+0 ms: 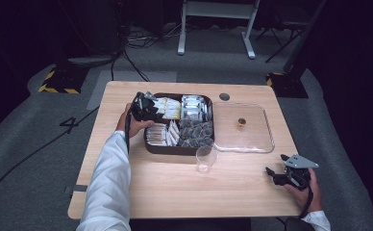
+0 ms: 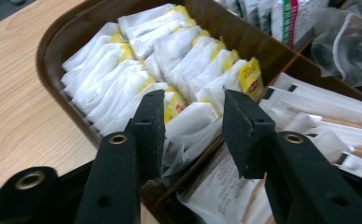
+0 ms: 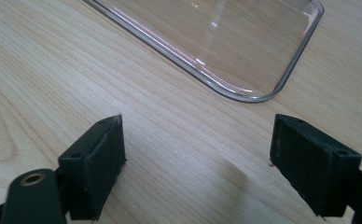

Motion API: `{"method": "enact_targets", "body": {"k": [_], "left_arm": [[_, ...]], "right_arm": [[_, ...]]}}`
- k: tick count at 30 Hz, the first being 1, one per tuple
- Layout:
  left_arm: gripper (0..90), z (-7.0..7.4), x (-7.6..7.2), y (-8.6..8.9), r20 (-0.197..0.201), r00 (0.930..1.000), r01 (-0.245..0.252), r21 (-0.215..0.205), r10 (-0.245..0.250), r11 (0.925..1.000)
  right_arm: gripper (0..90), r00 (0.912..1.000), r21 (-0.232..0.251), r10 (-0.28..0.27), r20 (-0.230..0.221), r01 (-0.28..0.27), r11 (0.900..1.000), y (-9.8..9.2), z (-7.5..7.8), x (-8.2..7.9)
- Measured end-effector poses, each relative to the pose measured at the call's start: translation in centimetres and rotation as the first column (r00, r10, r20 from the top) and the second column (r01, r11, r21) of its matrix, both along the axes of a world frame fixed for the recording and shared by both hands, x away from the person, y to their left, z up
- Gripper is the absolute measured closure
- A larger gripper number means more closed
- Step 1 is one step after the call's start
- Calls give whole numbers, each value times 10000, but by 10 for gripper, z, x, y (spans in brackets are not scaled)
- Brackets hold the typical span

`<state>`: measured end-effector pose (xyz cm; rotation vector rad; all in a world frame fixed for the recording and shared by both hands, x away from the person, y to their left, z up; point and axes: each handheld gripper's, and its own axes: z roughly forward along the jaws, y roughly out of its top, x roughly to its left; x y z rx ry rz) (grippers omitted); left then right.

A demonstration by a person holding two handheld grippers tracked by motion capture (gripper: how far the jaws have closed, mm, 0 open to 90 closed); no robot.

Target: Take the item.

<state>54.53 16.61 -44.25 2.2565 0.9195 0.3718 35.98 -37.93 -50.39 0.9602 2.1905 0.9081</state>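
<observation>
My left gripper (image 2: 193, 123) stands with its jaws partway apart on either side of a white tea bag (image 2: 191, 122) at the near end of the brown tray (image 2: 58, 42), pads not yet pressing, while my right gripper (image 3: 195, 163) gapes wide over bare table (image 3: 53, 70), the clear lid (image 3: 244, 42) just beyond.

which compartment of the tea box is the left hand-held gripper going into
The far-left compartment of the brown box, packed with white tea bags with yellow tags. The left hand-held gripper straddles a bag there; the other compartments hold different packets.
</observation>
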Motion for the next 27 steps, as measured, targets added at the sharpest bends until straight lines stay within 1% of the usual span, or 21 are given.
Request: {"method": "enact_targets", "body": {"k": [2,4,6,7,8,9,10,11,12,13,14,16,17,19,20,21,23,24,25,27], "left_arm": [[630,-1,1,1,-18,10000,-21,22,21,10000],[663,-2,2,0,-9,10000,-33,2,33,10000],[724,-3,2,0,12,10000,-63,53,63,10000],[763,-4,3,0,-70,10000,-14,107,15,9999],[799,-5,3,1,-49,10000,12,207,-11,9998],[826,-5,3,1,-49,10000,12,207,-11,9998],[859,-7,3,0,34,10000,23,142,-23,9999],[873,-7,3,1,73,10000,-4,137,3,9999],[882,-7,3,1,107,9999,17,94,-18,10000],[891,-6,3,1,204,9998,-39,143,36,9999],[894,-6,3,1,204,9998,-39,143,36,9999],[897,-4,2,1,326,9994,-96,183,90,9998],[897,-3,2,2,330,9994,-116,85,113,9999],[898,1,1,2,443,9990,-110,71,107,9999],[898,3,0,2,480,9988,-114,7,114,9999],[898,5,-1,3,614,9980,-121,-44,123,9999],[898,7,-2,4,662,9977,-123,-115,130,9999],[898,12,-4,6,819,9965,-160,-204,176,9997],[898,13,-5,6,814,9965,-167,-397,199,9991],[898,17,-8,7,934,9954,-166,-478,210,9987]], "right_arm": [[183,10000,2,-3,-4,3,10000,0,0,0],[183,10000,2,2,-2,-2,10000,0,0,0],[183,10000,-1,-6,-5,6,10000,0,0,0],[183,10000,-4,-6,-7,6,10000,0,0,0],[183,10000,-17,0,-1,0,10000,0,0,0],[183,10000,-21,4,6,-4,10000,0,0,0],[183,10000,-19,3,1,-3,10000,0,0,0],[183,10000,-18,2,0,-2,10000,0,0,0],[183,10000,-16,8,1,-8,10000,0,0,0],[183,10000,-20,19,1,-19,10000,0,0,0],[183,10000,-16,24,-1,-24,10000,0,0,0],[183,10000,-17,17,-1,-17,10000,0,0,0],[182,10000,-24,22,9,-22,10000,0,0,0],[183,10000,-24,20,8,-20,10000,0,0,0],[183,10000,-19,19,2,-19,10000,0,0,0],[183,10000,-15,23,-4,-23,10000,0,0,0],[183,10000,-17,24,-2,-24,10000,0,0,0],[183,10000,-16,16,-6,-16,10000,0,0,0],[183,10000,-21,21,1,-21,10000,0,0,0],[183,10000,-18,20,-1,-20,10000,0,0,0]]}}
